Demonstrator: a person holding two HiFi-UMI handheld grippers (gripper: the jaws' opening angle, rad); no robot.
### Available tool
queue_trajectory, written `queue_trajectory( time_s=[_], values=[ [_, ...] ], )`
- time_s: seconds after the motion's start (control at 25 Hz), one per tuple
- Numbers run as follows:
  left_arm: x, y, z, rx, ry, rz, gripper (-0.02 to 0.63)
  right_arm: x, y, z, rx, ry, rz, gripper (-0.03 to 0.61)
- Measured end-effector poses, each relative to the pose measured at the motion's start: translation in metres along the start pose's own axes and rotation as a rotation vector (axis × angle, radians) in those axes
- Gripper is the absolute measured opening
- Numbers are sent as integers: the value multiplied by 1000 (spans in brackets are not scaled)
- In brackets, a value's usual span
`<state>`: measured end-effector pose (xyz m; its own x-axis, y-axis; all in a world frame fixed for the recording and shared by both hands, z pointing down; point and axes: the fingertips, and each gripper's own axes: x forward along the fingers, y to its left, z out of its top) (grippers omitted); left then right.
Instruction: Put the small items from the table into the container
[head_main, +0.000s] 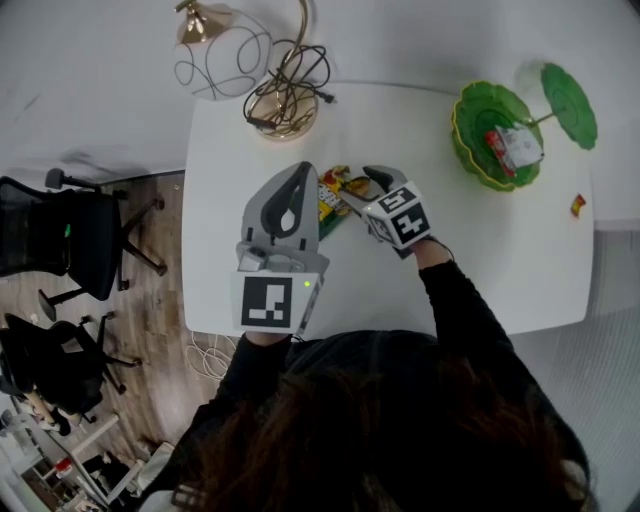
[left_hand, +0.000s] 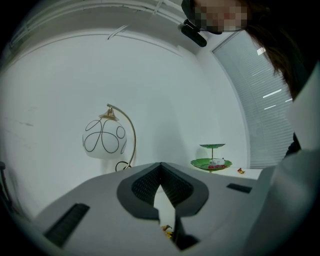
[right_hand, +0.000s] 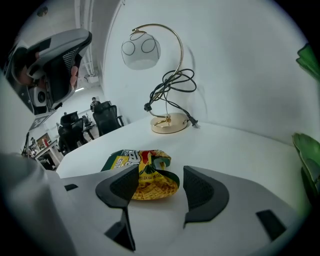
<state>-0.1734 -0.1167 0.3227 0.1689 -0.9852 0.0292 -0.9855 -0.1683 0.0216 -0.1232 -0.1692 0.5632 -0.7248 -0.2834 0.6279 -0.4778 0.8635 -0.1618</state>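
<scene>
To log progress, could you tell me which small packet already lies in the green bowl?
The red-and-white packet, inside the green scalloped bowl; the yellow-green packet and the red-yellow wrapper lie on the white table.

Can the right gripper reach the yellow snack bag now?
Probably yes: the right gripper has its jaws open, and the snack bag lies just ahead of them on the table with nothing between.

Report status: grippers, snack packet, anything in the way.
Left gripper shut, empty. Right gripper open at snack packet, fingers not pressing. It lies on table. Lamp behind, apart.
</scene>
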Motion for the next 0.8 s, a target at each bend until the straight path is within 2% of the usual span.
queue_trajectory(
  time_s=[0.16,0.32,0.52,0.72,0.8],
  values=[
    [2,-1,-2,2,4,-5,2,4,0,-3,0,12,4,287],
    [4,-2,-4,1,8,-6,2,5,5,-7,5,62,42,244],
    [4,-3,-4,6,6,-9,2,5,5,-10,36,93,64,225],
    [4,-3,-4,7,7,-8,2,2,8,-10,35,88,72,170],
    [4,-3,-3,5,8,-9,2,0,8,-10,11,82,66,128]
  ],
)
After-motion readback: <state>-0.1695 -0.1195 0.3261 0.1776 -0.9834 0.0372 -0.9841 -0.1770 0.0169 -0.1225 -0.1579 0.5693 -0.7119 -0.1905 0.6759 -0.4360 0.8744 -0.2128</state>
